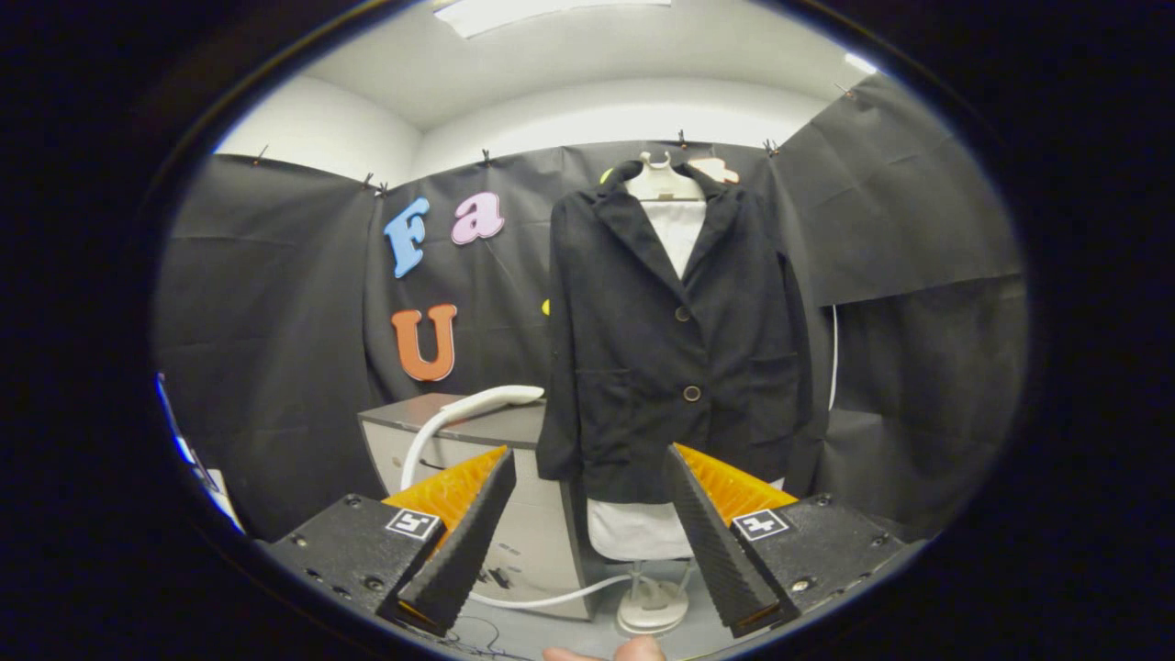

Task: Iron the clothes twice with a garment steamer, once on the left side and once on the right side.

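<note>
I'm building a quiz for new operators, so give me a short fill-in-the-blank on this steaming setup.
1. The dark jacket hangs on a dress form over a ____ shirt.
2. The steamer head lies on top of the ____, left of the jacket.
3. The gripper is ____, with nothing between its fingers.
4. The steamer's white hose runs down the cabinet front to the ____.

Missing words: white; cabinet; open; floor
</note>
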Action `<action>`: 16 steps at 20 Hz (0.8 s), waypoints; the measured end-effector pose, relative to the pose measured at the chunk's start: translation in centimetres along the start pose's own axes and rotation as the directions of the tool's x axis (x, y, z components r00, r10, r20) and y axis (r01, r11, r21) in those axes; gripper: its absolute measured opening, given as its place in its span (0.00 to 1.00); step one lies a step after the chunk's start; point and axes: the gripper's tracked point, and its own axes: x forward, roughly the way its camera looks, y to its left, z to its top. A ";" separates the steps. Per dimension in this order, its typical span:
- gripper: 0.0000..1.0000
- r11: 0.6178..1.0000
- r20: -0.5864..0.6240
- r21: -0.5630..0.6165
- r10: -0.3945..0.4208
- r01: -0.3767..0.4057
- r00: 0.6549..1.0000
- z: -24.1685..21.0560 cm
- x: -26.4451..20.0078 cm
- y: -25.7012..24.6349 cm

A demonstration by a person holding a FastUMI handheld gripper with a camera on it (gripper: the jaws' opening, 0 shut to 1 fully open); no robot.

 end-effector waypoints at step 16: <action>1.00 0.992 -0.081 0.024 0.125 -0.123 0.989 5.2 12.8 17.9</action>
